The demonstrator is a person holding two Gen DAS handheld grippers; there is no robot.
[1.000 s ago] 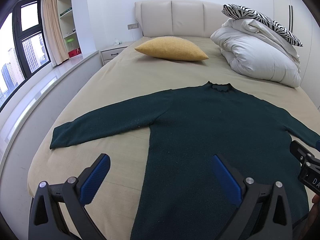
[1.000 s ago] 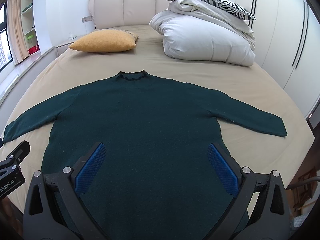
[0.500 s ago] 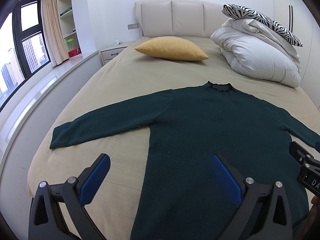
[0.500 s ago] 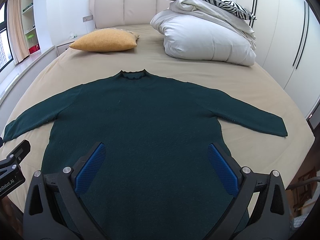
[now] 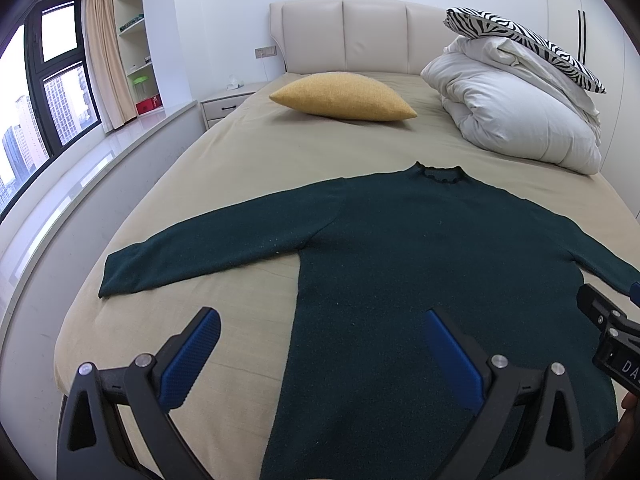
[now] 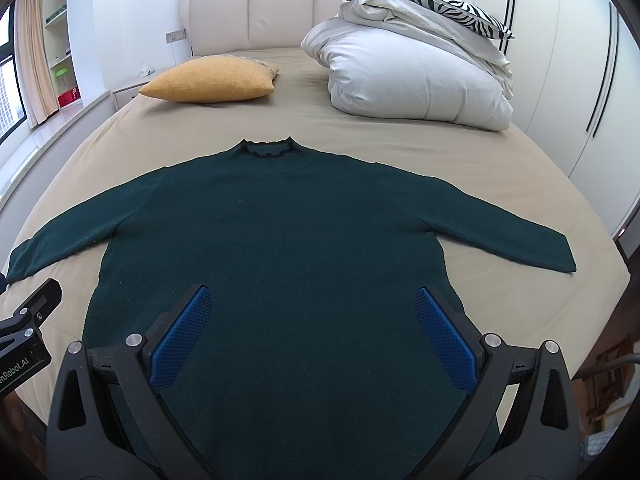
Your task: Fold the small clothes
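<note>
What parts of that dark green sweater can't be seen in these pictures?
- Bottom hem of the dark green knit sweater: hidden in both views behind the black gripper frames and blue fingers.
- Its right cuff: cut off in the left wrist view by the edge and the right gripper.
- Underside: hidden against the beige bed sheet.

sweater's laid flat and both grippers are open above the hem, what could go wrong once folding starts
1. The dark green sweater lies directly on the beige bedsheet, so a low pinch by the left gripper or right gripper could catch sheet along with knit.
2. Both sleeves are spread wide; the right cuff lies close to the bed's edge and might slip off if the body gets dragged.
3. The grippers sit close together, so crossing folds could make them collide.
</note>
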